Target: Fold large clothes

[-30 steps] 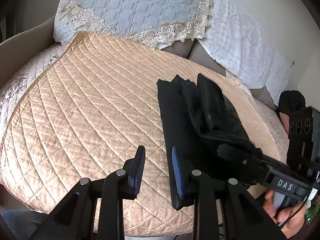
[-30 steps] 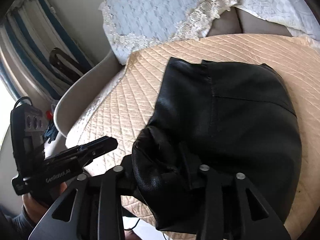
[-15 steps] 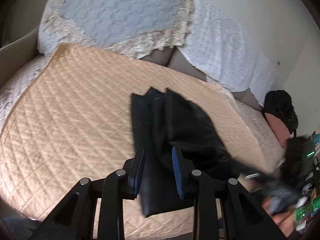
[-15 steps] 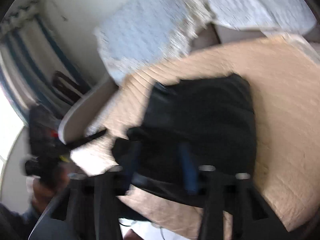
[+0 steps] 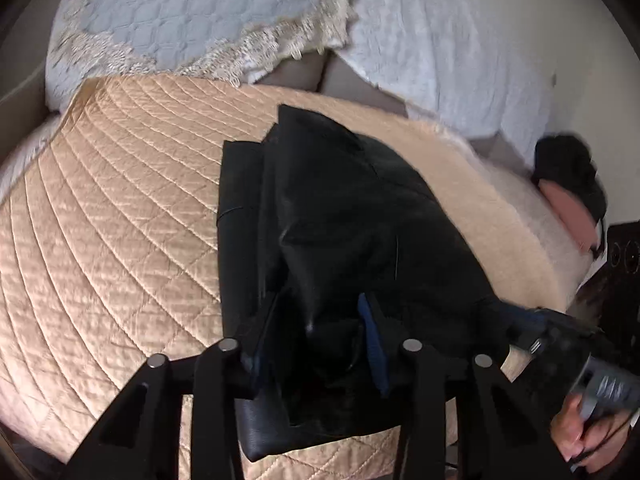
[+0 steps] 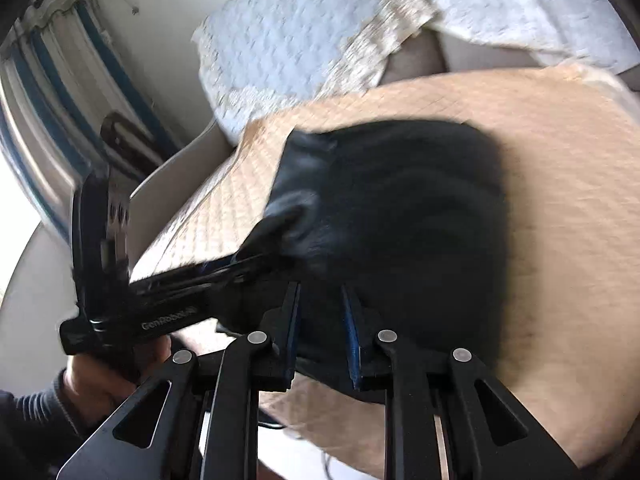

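Black garment (image 5: 360,216), leather-look with a dull sheen, lies part-folded on the quilt (image 5: 112,216) of a bed, directly ahead of both sets of fingers, its near hem reaching the quilt's front edge. Left gripper (image 5: 320,340): the fingers are opening, with a raised bunch of the garment between them; the blue pad (image 5: 372,344) on one side shows clear of the cloth, so the grip looks let go or nearly so. Right gripper (image 6: 320,328): the fingers are closing to a narrow gap over the near hem; dark material sits between the pads, though blur keeps me from telling whether they press on it yet. Each gripper shows in the other's view, coming in from the side at the garment's near end. Pillows (image 5: 200,20) lie beyond the far edge. Handling, as a judgement: soft but thick, holds bulky creases instead of lying flat, surface likely slick, so thin pinches may slip. Best hold looks to be the doubled near hem or corners, where layers stack, not the smooth middle panel. Probably heavy for cloth; lift with both grippers.
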Available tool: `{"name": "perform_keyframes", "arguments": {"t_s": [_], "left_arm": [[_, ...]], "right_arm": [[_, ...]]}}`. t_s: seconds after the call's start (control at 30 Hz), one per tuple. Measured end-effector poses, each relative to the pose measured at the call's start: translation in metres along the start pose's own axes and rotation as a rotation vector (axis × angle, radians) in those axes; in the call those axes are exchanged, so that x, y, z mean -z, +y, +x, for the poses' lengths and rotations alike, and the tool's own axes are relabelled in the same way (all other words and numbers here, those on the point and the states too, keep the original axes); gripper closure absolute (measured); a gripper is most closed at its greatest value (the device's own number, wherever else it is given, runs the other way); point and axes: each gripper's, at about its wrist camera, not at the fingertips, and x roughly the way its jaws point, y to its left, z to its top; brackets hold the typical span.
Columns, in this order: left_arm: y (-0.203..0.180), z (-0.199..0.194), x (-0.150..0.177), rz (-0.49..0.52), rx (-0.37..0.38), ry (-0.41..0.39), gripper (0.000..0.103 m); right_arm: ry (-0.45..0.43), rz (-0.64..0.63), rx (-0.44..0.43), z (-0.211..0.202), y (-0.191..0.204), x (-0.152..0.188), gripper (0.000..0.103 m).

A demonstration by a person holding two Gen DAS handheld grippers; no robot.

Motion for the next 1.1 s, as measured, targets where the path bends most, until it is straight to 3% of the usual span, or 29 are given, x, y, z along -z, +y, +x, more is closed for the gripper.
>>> {"name": "perform_keyframes", "arguments": {"t_s": [0.13,0.3,0.37,0.53,0.63,0.7,0.77,0.83,0.9,1.1], "left_arm": [[-0.013,0.002,0.008,0.079,-0.075,-0.044,0.066],[-0.004,-0.010,0.006,0.005,-0.071,-0.024,0.068],[-0.009,-0.022,-0.006,-0.008,-0.083,-0.010,0.071],[-0.051,-0.043,-0.061,0.044,-0.053,-0.133,0.071],[-0.072,-0.014,-0.095,0.053,-0.026,-0.157,0.071],[-0.073,0.025,-0.106,0.063,-0.054,-0.131,0.071],[-0.057,0.067,-0.101,0.075,-0.145,-0.063,0.077],[-0.023,0.091,-0.086,-0.029,-0.101,-0.004,0.080],[0.002,0.087,-0.078,-0.141,-0.021,-0.034,0.086],[0.007,0.086,-0.068,-0.142,-0.036,-0.070,0.096]], "right_arm": [[0.031,-0.033,0.080,0.012,-0.008,0.003,0.082],[0.022,-0.049,0.083,0.023,-0.001,0.006,0.081],[0.024,-0.063,0.091,0.020,-0.003,0.004,0.081],[-0.049,-0.005,0.107,-0.004,-0.018,-0.014,0.081],[-0.086,0.037,0.176,-0.006,-0.036,-0.035,0.081],[-0.098,0.081,0.216,-0.004,-0.051,-0.047,0.081],[-0.105,0.116,0.229,-0.002,-0.063,-0.056,0.081],[-0.110,0.133,0.236,0.004,-0.071,-0.065,0.081],[-0.101,0.104,0.257,0.015,-0.069,-0.073,0.081],[-0.015,0.063,0.265,0.068,-0.072,-0.082,0.081]]}}
